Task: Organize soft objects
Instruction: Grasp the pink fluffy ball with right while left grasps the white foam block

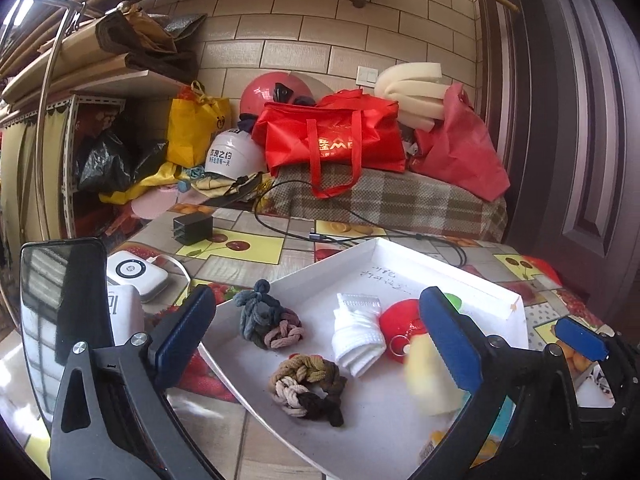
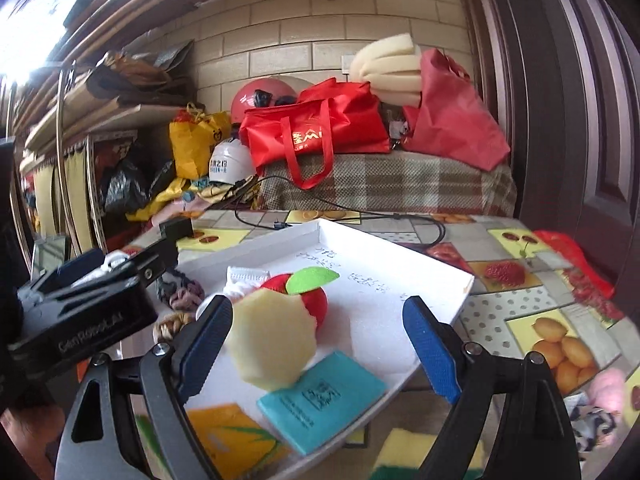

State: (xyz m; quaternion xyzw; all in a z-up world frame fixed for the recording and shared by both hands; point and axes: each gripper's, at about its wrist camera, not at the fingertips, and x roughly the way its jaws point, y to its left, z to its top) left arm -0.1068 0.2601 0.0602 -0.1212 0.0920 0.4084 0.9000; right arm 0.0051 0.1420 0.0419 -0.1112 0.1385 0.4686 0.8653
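Note:
A white tray (image 1: 440,264) on the fruit-print tablecloth holds a grey-pink braided knot (image 1: 272,320), a brown braided knot (image 1: 308,384), a folded white sock (image 1: 358,336) and a red plush apple (image 2: 312,300). My left gripper (image 1: 316,296) stands open over the tray with nothing between its fingers. My right gripper (image 2: 316,308) is open too. A pale yellow foam piece (image 2: 272,340), blurred, sits between its fingers close to the left one, and the right pad is well clear of it. A teal packet (image 2: 320,404) lies below it on the tray.
A black charger (image 1: 192,228) with its cable (image 1: 360,236) lies behind the tray, and a white power bank (image 1: 136,276) to its left. Red bags (image 1: 332,140) and helmets crowd the back. A pink soft item (image 2: 608,388) and a yellow-green sponge (image 2: 404,452) lie right of the tray.

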